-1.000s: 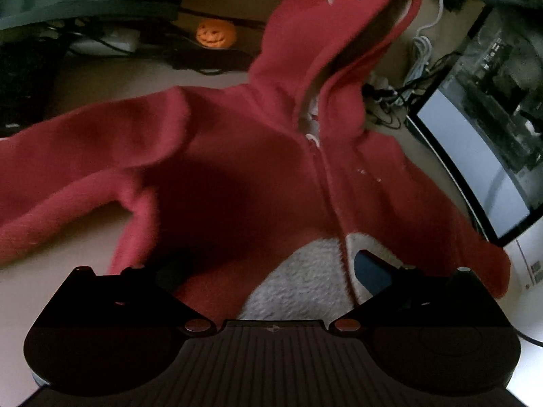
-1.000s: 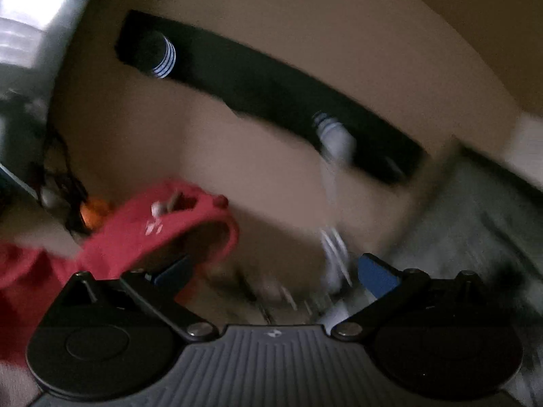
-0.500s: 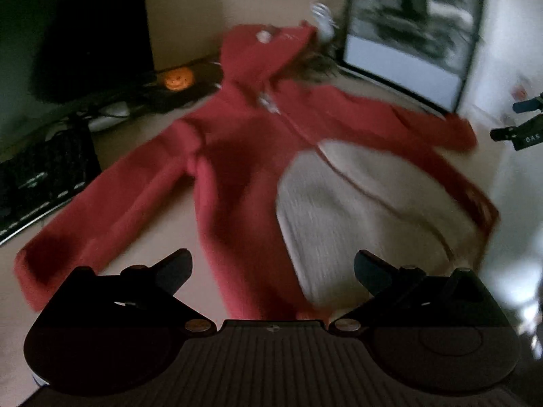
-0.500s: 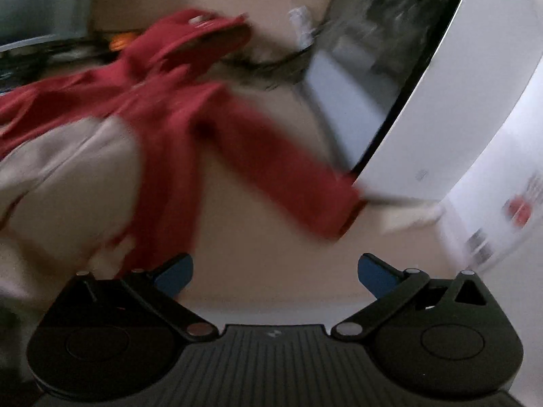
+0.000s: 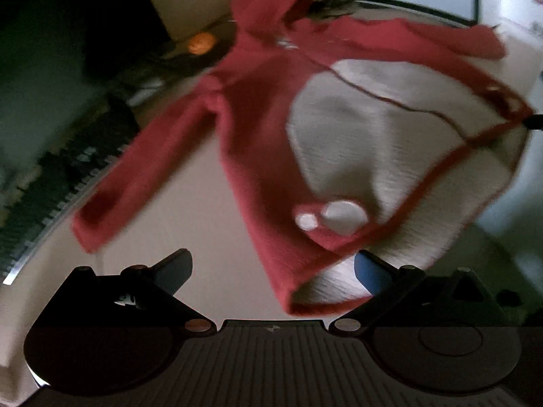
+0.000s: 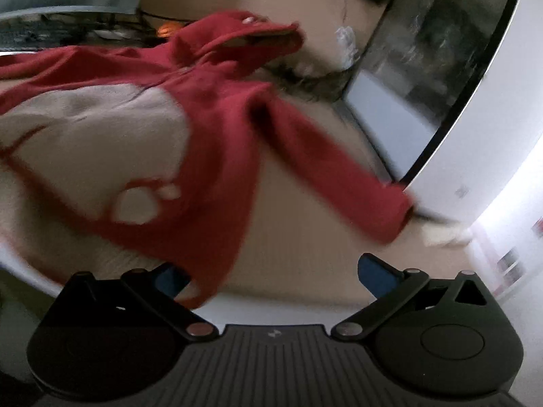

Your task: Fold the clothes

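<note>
Your red hooded jacket [image 5: 258, 129] lies spread front-up on the desk [image 5: 203, 210], sleeves out to both sides and hood toward the monitor [image 6: 424, 78], so every edge is reachable for folding. You hold the left gripper [image 5: 273, 271] and right gripper [image 6: 271, 274] near its hem, both with fingers apart and gripping nothing.

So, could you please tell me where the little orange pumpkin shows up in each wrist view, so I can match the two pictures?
Left wrist view: the orange pumpkin sits upper left of centre, just left of the red hooded garment, below its hood.
Right wrist view: the pumpkin is near the top, left of centre, peeking out behind the garment beside the hood.
Shared landmark: the hood, with the pumpkin on its left in both.
</note>
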The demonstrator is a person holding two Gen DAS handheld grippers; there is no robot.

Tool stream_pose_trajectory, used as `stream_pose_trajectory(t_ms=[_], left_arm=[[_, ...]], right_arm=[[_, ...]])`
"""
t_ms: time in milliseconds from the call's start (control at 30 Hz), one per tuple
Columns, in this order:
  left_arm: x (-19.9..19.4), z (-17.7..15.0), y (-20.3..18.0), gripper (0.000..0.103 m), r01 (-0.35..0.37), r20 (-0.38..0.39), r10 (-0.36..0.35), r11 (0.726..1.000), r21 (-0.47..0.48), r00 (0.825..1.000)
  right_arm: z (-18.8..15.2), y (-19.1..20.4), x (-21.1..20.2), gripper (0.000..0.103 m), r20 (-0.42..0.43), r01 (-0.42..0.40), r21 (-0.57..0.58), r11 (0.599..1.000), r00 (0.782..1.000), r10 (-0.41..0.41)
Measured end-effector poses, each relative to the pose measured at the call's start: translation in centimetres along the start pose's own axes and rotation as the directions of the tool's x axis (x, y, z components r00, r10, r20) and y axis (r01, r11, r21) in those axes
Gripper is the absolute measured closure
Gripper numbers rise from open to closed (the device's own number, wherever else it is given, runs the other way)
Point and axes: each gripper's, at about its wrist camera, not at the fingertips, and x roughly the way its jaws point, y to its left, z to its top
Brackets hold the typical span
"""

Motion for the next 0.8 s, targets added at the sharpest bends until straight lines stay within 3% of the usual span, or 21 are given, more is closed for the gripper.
stream_pose_trajectory(t_ms=[133, 167, 233, 300, 400, 467, 533, 633, 800], left_arm=[[-0.1, 1.7, 3.4, 0.0, -0.197, 0.005, 0.198, 0.977, -0.082, 0.98], [-0.7, 2.0, 4.5, 0.0, -0.207, 0.012, 0.21, 0.969, -0.137, 0.978], [-1.9, 2.4, 6.2, 0.0, -0.215, 0.027, 0.228, 0.947, -0.24, 0.973], [-2.6, 2.5, 6.8, 0.0, -0.216, 0.034, 0.234, 0.936, -0.279, 0.972], [-1.8, 2.5, 5.3, 0.0, -0.191, 0.0, 0.196, 0.958, -0.214, 0.981], [-0.7, 2.6, 4.3, 0.0, -0.204, -0.028, 0.202, 0.966, -0.158, 0.979], [0.1, 2.7, 4.9, 0.0, -0.228, -0.052, 0.222, 0.958, -0.173, 0.974], [-0.8, 2.6, 6.7, 0.0, -0.193, -0.061, 0.183, 0.936, -0.294, 0.981], [-2.9, 0.0, 5.5, 0.0, -0.188, -0.103, 0.164, 0.934, -0.303, 0.981]], right_arm=[[3.7, -1.9, -1.8, 0.0, 0.114, -0.031, 0.07, 0.997, 0.993, 0.023], [4.6, -2.4, -2.3, 0.0, 0.143, -0.041, 0.087, 0.995, 0.989, 0.029], [4.8, -1.4, -1.8, 0.0, 0.123, -0.042, 0.019, 0.999, 0.992, 0.039], [4.1, -0.2, -0.4, 0.0, 0.048, -0.053, -0.048, 0.997, 0.997, 0.055], [3.0, 0.6, 1.5, 0.0, -0.049, -0.051, -0.126, 0.991, 0.998, 0.045], [3.0, -0.1, 1.5, 0.0, -0.045, -0.035, -0.123, 0.992, 0.999, 0.03], [3.7, -1.6, 0.5, 0.0, -0.004, -0.033, -0.065, 0.997, 0.999, 0.033], [4.3, -2.8, -1.0, 0.0, 0.046, -0.02, -0.009, 1.0, 0.999, 0.021], [1.3, -2.7, -0.5, 0.0, -0.037, -0.048, -0.002, 0.999, 0.998, 0.048]])
